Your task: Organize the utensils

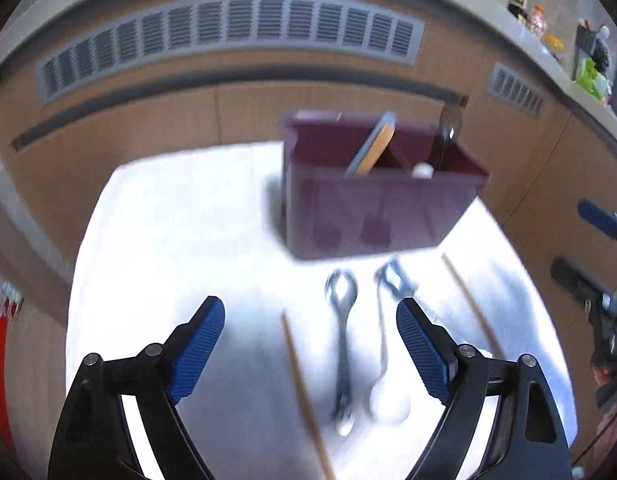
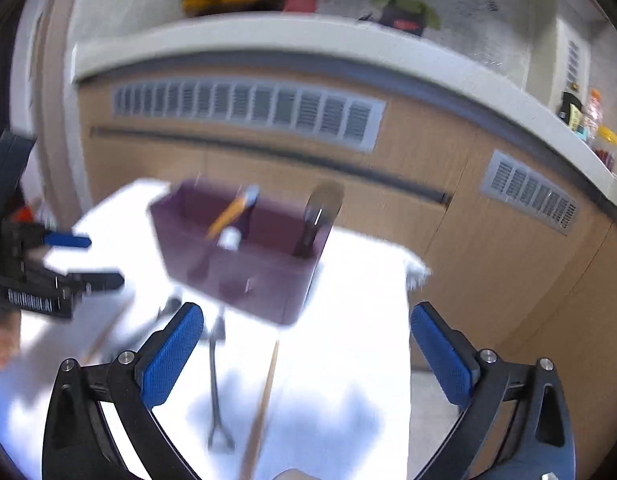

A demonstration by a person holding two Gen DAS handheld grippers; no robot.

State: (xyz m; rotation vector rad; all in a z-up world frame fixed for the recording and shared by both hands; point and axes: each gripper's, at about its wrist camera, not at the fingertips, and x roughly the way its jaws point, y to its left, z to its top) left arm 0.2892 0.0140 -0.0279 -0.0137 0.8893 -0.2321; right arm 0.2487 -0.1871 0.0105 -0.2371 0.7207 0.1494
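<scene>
Left wrist view: left gripper (image 1: pixel 310 312) fingers spread and empty over the white worktop (image 1: pixel 168 240); below them lie a wooden chopstick (image 1: pixel 304 396), a metal spoon (image 1: pixel 342 344) and a white-bowled spoon (image 1: pixel 386 376), near the dark purple plastic utensil caddy (image 1: pixel 372 216). Right wrist view: right gripper (image 2: pixel 307 322) fingers likewise spread, empty, above a metal utensil (image 2: pixel 216 384) and another wooden chopstick (image 2: pixel 264 400), caddy just beyond, blurred.

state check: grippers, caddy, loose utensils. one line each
left gripper: open, empty
right gripper: open, empty
caddy: upright on the table, a few utensils standing in it
metal spoon: flat on the table
chopstick: flat, left of the spoon
second chopstick: flat, apart at right
</scene>
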